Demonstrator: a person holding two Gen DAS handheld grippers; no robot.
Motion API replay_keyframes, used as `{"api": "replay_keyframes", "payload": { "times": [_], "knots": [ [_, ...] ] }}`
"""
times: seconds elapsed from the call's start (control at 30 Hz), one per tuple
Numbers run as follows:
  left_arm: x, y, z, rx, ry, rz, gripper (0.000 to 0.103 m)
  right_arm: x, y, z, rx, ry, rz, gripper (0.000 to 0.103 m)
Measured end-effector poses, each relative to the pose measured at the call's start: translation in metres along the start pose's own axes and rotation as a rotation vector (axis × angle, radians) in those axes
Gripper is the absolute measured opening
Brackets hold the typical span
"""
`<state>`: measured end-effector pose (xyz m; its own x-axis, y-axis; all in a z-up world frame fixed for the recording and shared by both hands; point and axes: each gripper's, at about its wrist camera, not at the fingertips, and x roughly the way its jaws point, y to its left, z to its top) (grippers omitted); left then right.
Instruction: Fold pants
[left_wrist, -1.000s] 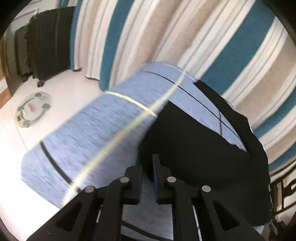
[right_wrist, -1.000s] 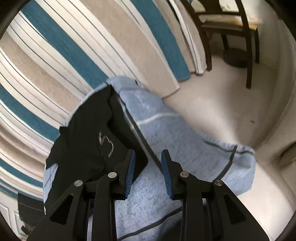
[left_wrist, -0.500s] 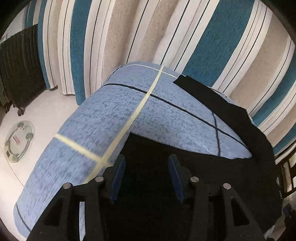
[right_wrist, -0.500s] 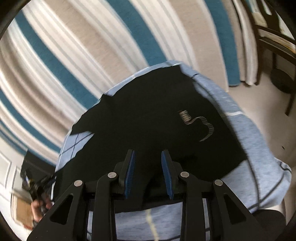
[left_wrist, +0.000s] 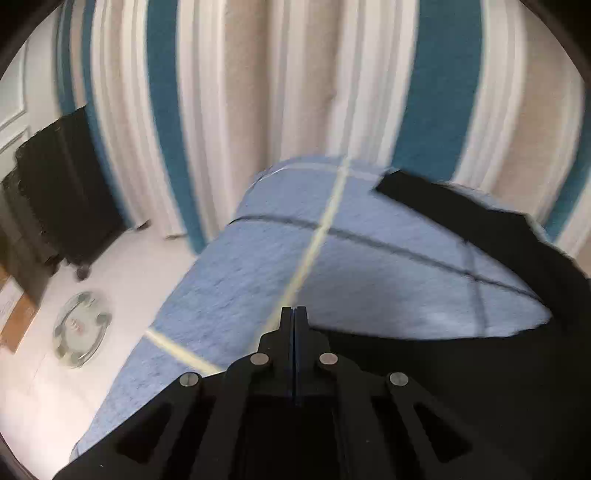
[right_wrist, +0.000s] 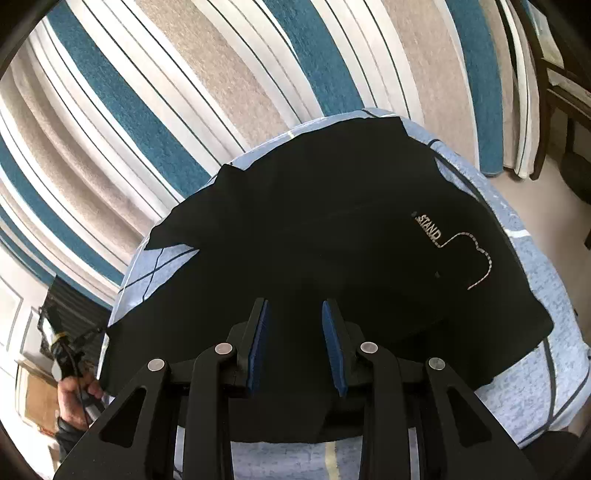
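Observation:
Black pants (right_wrist: 332, 221) with a pale stitched logo (right_wrist: 454, 243) lie spread on a table under a light blue cloth (right_wrist: 535, 387). My right gripper (right_wrist: 295, 325) hangs over their near part, blue pads apart, and no cloth shows pinched between them. In the left wrist view the pants (left_wrist: 461, 369) fill the lower right and run along the cloth's far right edge. My left gripper (left_wrist: 293, 314) is shut, its fingers pressed flush together at the pants' near left edge over the blue cloth (left_wrist: 332, 258). No fabric shows between them.
Striped teal, beige and white curtains (left_wrist: 258, 92) hang right behind the table. On the white floor to the left lie a round glass scale (left_wrist: 81, 332) and a black radiator (left_wrist: 62, 184). A dark wooden chair (right_wrist: 561, 92) stands at the right. A hand (right_wrist: 74, 391) shows at the table's left.
The left jaws, wide apart half a second ago, have closed flush. Both views swung over the table, and the pants now lie spread under the right gripper, whose jaw gap stayed the same.

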<state>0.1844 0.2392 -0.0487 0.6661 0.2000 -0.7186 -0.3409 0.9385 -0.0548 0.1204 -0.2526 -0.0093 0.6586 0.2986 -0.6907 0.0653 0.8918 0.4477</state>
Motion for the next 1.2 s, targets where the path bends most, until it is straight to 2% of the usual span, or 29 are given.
{"api": "replay_keyframes", "payload": {
  "times": [0.03,0.07,0.13,0.27,0.4,0.47,0.57,0.67,0.7,0.8,0.93,1.2],
  "knots": [
    [0.001,0.009,-0.001,-0.042,0.03,-0.04,0.002,0.0,0.001,-0.001,-0.006,0.003,0.003,0.032],
    [0.0,0.012,-0.002,-0.071,0.039,-0.062,0.002,0.0,0.003,-0.003,-0.019,0.011,0.002,0.039],
    [-0.015,0.017,-0.007,-0.08,0.011,-0.064,0.002,0.002,0.006,-0.007,-0.047,0.029,0.004,0.046],
    [-0.053,0.007,-0.021,-0.067,-0.018,-0.138,0.005,0.004,0.018,-0.017,-0.119,0.064,0.003,0.046],
    [-0.085,-0.029,-0.044,0.022,-0.023,-0.255,0.021,0.004,0.033,-0.026,-0.209,0.082,-0.005,0.046],
    [-0.096,-0.052,-0.057,0.079,-0.004,-0.322,0.024,0.003,0.041,-0.034,-0.27,0.084,-0.029,0.046],
    [-0.105,-0.085,-0.082,0.176,0.017,-0.374,0.027,0.004,0.043,-0.044,-0.326,0.099,-0.06,0.046],
    [-0.088,-0.105,-0.101,0.222,0.102,-0.363,0.028,0.014,0.032,-0.054,-0.337,0.165,-0.116,0.046],
    [-0.082,-0.11,-0.107,0.236,0.125,-0.356,0.028,0.012,0.031,-0.055,-0.346,0.153,-0.108,0.046],
    [-0.085,-0.117,-0.111,0.291,0.085,-0.311,0.029,0.008,0.031,-0.055,-0.364,0.152,-0.123,0.046],
    [-0.096,-0.113,-0.103,0.252,0.099,-0.335,0.029,-0.004,0.035,-0.056,-0.371,0.126,-0.12,0.046],
    [-0.108,-0.111,-0.109,0.253,0.098,-0.328,0.029,-0.01,0.039,-0.056,-0.371,0.113,-0.118,0.046]
  ]
}}
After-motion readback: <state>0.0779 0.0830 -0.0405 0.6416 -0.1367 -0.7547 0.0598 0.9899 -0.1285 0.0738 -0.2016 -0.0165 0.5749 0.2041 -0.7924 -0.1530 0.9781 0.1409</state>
